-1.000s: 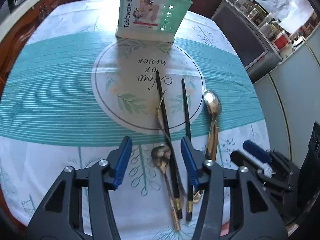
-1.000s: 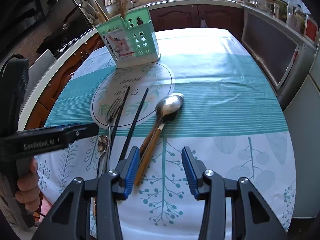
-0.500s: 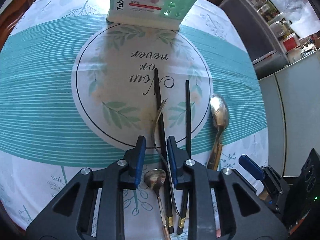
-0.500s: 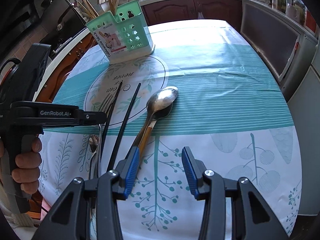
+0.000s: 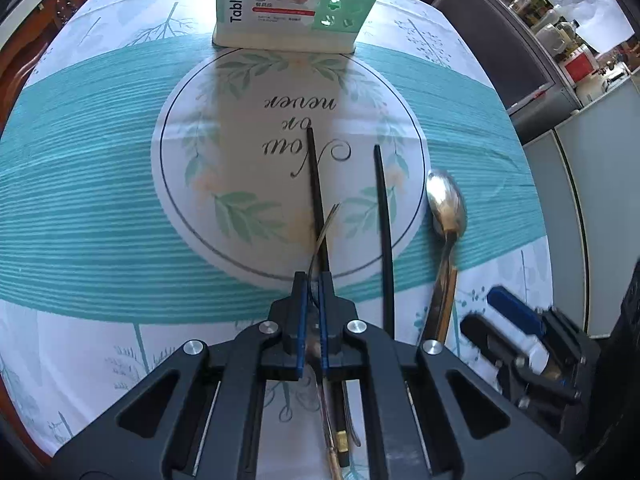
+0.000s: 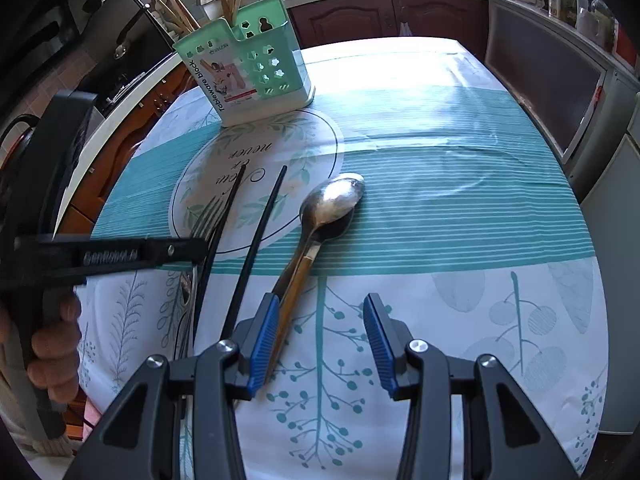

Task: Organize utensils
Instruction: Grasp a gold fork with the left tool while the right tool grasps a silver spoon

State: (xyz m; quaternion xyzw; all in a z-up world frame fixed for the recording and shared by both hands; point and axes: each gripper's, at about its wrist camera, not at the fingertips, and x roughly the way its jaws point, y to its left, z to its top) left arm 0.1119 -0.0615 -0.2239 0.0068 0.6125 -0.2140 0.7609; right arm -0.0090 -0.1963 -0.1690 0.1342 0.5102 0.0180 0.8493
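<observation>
Leaf-print tablecloth [image 6: 440,208], kitchen cabinets [image 6: 360,16]

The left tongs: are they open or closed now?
Closed. In the left wrist view the left tongs have their blue pads nearly together, clamped on the fork and the black chopstick lying across it.

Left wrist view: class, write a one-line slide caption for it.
Left claw closes around a fork and black chopstick lying before the green tableware holder.

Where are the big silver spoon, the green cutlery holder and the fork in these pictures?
big silver spoon [image 6: 334,200]: right wrist view, on its bowl.
green cutlery holder [image 6: 256,76]: right wrist view, on its perforated front wall.
fork [image 5: 329,220]: left wrist view, on its tines, just beyond the left gripper [image 5: 314,280].
</observation>
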